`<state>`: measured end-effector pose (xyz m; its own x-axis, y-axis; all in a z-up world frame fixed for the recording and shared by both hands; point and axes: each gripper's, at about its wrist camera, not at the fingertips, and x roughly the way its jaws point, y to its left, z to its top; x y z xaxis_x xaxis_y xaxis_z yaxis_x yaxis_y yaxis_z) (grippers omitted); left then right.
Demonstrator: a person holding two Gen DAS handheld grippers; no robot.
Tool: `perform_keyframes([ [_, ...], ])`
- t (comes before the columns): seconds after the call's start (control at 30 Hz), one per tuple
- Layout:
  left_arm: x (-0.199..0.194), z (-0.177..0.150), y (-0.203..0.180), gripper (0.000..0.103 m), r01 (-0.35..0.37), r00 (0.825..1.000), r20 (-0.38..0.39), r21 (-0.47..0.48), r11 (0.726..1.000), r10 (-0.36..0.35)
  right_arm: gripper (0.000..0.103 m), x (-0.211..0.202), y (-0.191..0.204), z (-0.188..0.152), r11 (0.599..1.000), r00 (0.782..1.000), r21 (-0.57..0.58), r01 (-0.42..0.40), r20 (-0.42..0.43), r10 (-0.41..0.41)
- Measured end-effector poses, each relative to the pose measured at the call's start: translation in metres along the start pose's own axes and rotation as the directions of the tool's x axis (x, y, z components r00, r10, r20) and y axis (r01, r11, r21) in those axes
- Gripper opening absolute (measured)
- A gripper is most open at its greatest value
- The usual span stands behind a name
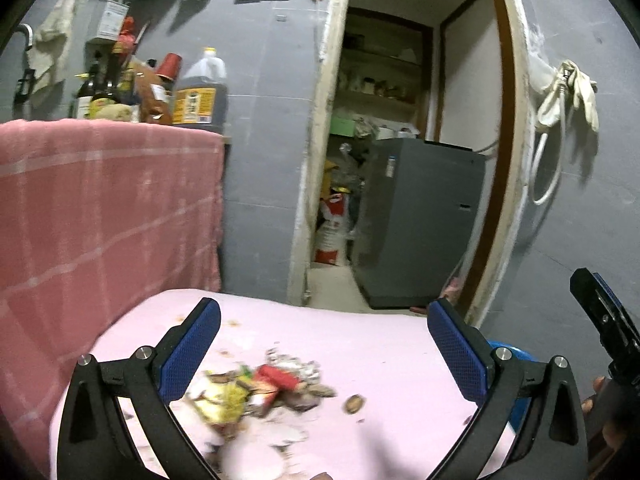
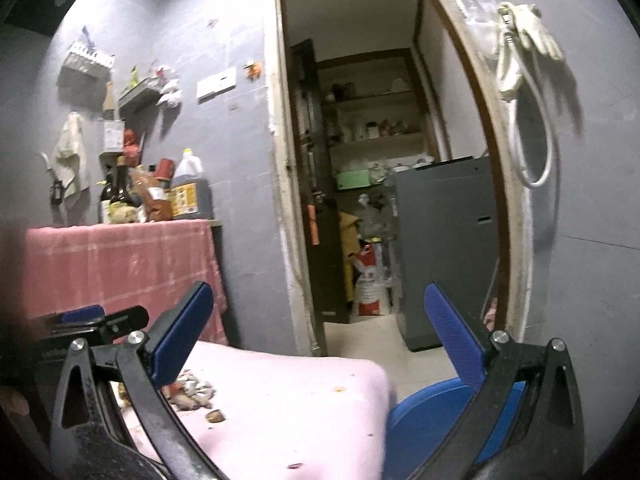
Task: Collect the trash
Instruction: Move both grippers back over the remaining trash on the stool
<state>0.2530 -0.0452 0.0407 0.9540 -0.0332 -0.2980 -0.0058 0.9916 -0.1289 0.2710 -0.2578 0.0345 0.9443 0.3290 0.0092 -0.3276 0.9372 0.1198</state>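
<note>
Pink tabletop carries a trash pile; left gripper and right gripper both gape empty.

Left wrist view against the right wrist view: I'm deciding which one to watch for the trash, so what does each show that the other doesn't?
Only the left wrist view shows the whole trash pile, with its yellow and red wrappers, between the open fingers of the left hand-held gripper.

Only the right wrist view shows the wall basket high on the left wall and most of the blue round thing beside the table.

Both show the pink table cover, the bottles, the doorway and the grey appliance.
</note>
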Motion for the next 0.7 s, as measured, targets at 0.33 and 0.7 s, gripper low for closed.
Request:
perform_keyframes([
  [0.33,-0.022,-0.014,0.040,0.101,-0.093,0.996,-0.008,0.005,0.996,0.093,0.103,0.017,0.026,-0.012,0.995,0.992,-0.025,-0.095,-0.086,0.093],
  [0.7,-0.018,-0.043,0.064,0.101,-0.106,0.987,-0.119,0.032,0.994,0.109,0.103,0.040,0.048,-0.037,0.983,0.951,-0.046,-0.180,-0.265,0.162],
])
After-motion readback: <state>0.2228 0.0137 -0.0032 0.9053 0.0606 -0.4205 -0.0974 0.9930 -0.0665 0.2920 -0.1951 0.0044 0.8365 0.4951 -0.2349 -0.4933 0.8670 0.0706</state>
